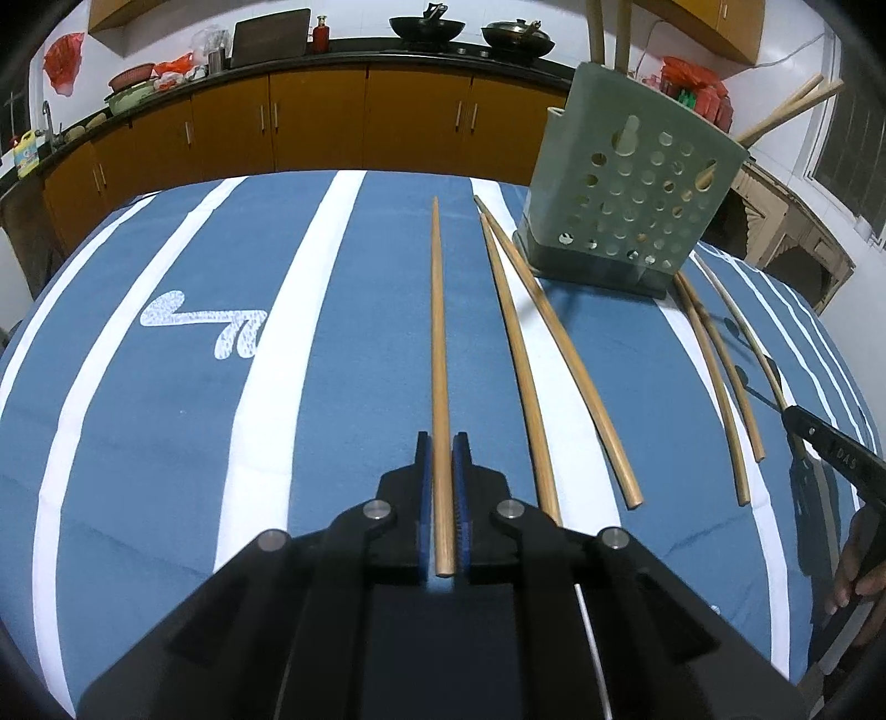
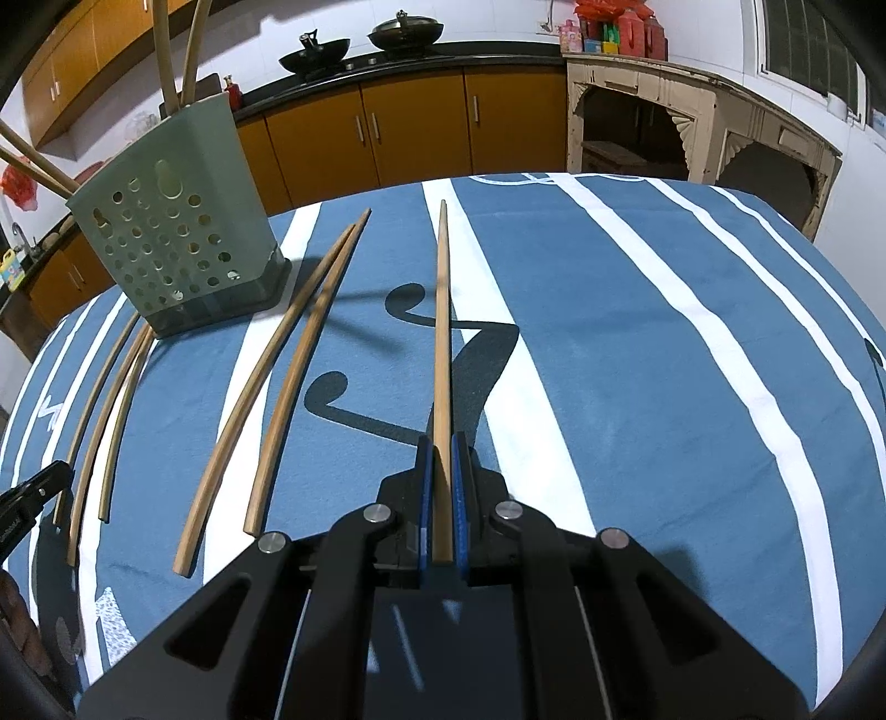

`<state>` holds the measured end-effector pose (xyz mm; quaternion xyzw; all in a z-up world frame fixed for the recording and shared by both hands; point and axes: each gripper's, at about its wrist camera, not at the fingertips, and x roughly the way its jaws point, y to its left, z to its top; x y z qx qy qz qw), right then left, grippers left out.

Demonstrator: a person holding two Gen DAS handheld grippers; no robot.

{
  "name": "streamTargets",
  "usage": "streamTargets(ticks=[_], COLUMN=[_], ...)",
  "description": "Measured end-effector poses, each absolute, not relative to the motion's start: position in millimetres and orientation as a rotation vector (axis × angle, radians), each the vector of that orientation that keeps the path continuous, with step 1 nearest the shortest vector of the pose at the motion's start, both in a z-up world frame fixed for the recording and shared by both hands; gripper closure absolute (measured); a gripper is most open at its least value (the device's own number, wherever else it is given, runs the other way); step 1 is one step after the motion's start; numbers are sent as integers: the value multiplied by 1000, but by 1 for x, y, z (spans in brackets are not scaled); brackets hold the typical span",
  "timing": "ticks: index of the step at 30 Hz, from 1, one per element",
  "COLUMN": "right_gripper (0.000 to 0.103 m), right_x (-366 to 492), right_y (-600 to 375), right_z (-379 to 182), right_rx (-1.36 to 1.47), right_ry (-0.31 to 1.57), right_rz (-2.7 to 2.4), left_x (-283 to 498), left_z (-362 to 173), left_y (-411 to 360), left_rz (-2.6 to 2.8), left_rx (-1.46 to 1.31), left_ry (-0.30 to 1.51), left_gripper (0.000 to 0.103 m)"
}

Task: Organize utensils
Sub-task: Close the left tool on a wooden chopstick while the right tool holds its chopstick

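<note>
My left gripper (image 1: 442, 443) is shut on a wooden chopstick (image 1: 439, 343) that points forward over the blue striped cloth. My right gripper (image 2: 442, 443) is shut on another wooden chopstick (image 2: 443, 332), held above the cloth with its shadow below. A green perforated utensil holder (image 1: 631, 199) stands on the table with several chopsticks in it; it also shows in the right wrist view (image 2: 171, 232). Several loose chopsticks (image 1: 554, 354) lie on the cloth beside the holder, and also show in the right wrist view (image 2: 277, 376).
The table carries a blue cloth with white stripes (image 1: 166, 387). Behind it runs a kitchen counter with orange cabinets (image 1: 310, 122) and woks (image 1: 426, 27). A carved cream stand (image 2: 692, 127) is at the right. The right gripper's body shows at the left view's right edge (image 1: 836, 448).
</note>
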<state>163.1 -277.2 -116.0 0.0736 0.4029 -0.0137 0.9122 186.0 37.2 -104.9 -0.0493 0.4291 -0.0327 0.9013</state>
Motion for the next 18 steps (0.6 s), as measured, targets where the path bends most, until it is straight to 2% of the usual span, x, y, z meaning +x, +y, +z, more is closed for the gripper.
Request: streamTargets(ticks=[18], right_gripper=[95], right_x=[163], right_y=[-277], right_z=[-116], right_rx=[151], right_ry=[831], right_rz=[-29], left_x=[186], left_z=[-105], left_y=[36], left_rz=[-70], left_rx=[-96], left_ry=[888], left_gripper=[91])
